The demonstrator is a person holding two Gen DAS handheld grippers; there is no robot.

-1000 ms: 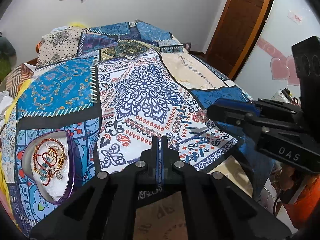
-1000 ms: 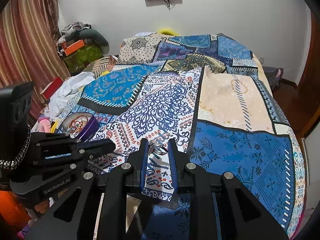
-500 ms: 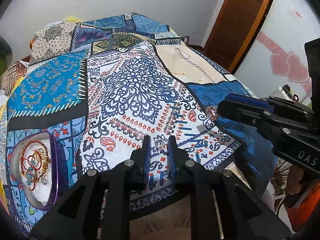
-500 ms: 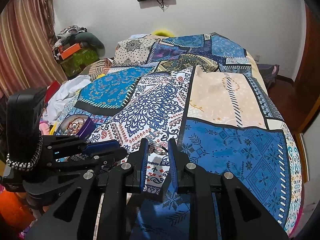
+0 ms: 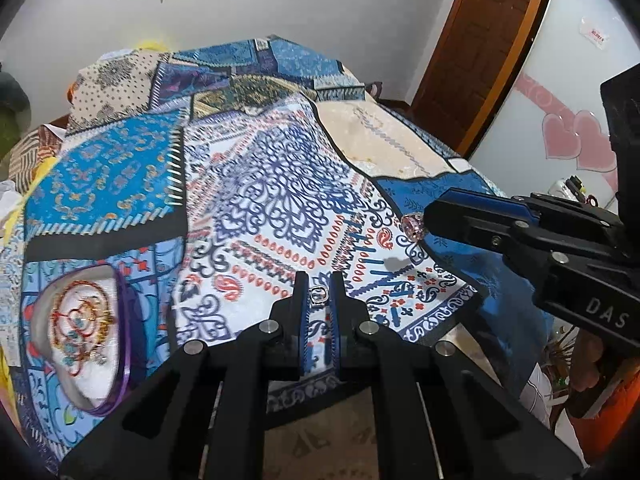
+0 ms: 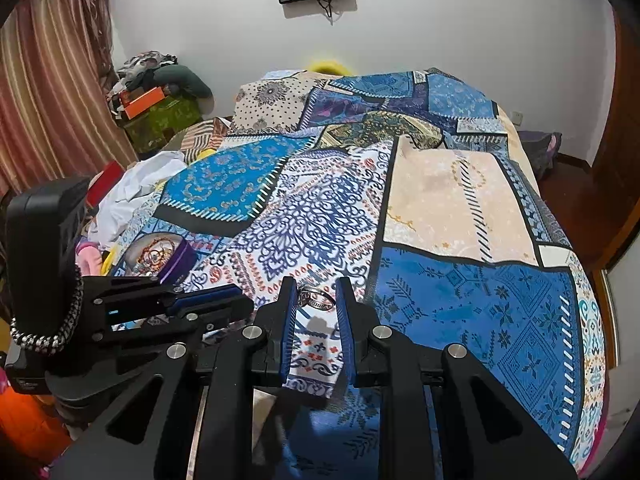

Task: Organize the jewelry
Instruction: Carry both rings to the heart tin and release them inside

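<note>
My left gripper (image 5: 319, 285) is partly open over the patterned bedspread, with a small silver ring (image 5: 319, 294) lying between its fingertips. My right gripper (image 6: 317, 292) is shut on a silver ring (image 6: 316, 298) with a pink stone, held above the bedspread; from the left wrist view the ring's stone (image 5: 413, 225) shows at the tip of the right gripper (image 5: 434, 216). A purple heart-shaped box (image 5: 80, 332) with a white lining holds several bracelets and sits at the left; it also shows in the right wrist view (image 6: 160, 258).
The patchwork bedspread (image 5: 280, 184) covers the whole bed. Its front edge drops off just below my grippers. A wooden door (image 5: 480, 48) stands at the right. Piled clothes and boxes (image 6: 156, 96) sit left of the bed by a curtain.
My left gripper has opened from shut and moved forward, and a small silver ring now lies between its fingertips. My right gripper has kept its ring and drifted slightly.
</note>
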